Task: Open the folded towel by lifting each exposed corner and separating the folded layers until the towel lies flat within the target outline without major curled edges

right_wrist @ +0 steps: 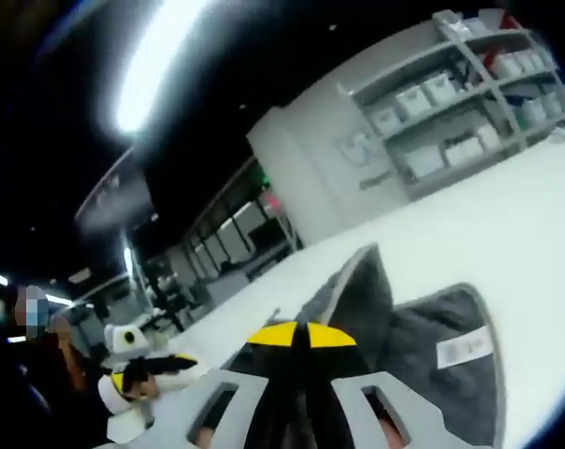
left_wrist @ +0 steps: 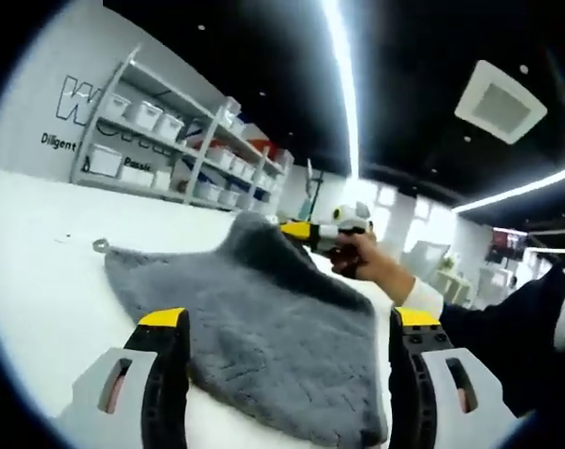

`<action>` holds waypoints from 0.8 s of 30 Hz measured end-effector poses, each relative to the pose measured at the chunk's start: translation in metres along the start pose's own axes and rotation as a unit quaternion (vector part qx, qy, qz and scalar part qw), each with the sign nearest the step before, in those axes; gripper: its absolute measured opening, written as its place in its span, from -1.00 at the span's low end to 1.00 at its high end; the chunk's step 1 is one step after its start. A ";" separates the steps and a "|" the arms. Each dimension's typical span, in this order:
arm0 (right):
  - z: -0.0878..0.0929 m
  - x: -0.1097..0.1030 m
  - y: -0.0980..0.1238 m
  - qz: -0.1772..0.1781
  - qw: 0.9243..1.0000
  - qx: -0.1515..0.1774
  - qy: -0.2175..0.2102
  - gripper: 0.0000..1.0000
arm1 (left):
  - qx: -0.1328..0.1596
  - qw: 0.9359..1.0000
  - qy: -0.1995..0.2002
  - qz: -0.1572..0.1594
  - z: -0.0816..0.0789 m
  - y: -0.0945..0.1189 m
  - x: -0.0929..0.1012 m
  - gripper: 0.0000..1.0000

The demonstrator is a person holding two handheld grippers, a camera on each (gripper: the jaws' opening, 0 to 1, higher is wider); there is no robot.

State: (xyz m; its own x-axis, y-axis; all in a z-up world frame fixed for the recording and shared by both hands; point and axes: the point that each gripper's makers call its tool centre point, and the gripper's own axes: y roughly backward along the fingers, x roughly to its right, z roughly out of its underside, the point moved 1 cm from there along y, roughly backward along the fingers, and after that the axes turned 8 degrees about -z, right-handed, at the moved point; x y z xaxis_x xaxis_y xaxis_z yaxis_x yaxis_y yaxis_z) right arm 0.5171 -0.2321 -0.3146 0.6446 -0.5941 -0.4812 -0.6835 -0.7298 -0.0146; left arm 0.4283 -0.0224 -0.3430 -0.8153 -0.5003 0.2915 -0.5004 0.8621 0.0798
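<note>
Left yellow-tipped grey two-jaw gripper [left_wrist: 287,351] jaws spread wide, low and level; right yellow-tipped gripper [right_wrist: 301,339] jaws closed together, raised, gripped by the person's hand [left_wrist: 367,254].

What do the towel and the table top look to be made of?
Towel: grey plush fabric, likely microfibre or terry; fuzzy matte pile, stitched hem, white sewn label in the right gripper view. It drapes limply where the right tool lifts it.
Table: smooth white surface, slight sheen, probably laminate or painted board; cannot tell which.

Bench [left_wrist: 39,281] surface open around towel [left_wrist: 264,327]; small ring [left_wrist: 100,245] near towel's far corner. Shelving [left_wrist: 170,150] stands beyond the bench's far edge.
</note>
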 end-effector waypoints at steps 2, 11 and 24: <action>0.001 -0.003 -0.003 -0.003 1.000 -0.002 0.000 -1.00 | 0.001 1.000 0.002 0.007 0.000 0.000 0.003 0.86; -0.001 -0.012 -0.009 -0.016 1.000 -0.004 0.010 -1.00 | 0.010 0.999 -0.027 -0.028 -0.006 0.004 -0.015 0.67; 0.010 -0.025 -0.019 -0.027 0.999 -0.021 0.025 -1.00 | 0.034 0.998 -0.039 -0.036 -0.019 0.012 -0.023 0.12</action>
State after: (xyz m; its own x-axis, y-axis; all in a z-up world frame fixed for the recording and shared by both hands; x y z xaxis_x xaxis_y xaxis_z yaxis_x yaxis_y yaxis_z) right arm 0.5104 -0.1997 -0.3110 0.6967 -0.5689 -0.4370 -0.6333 -0.7739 -0.0022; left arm 0.4470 0.0015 -0.3303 -0.7951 -0.5680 0.2128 -0.5751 0.8174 0.0331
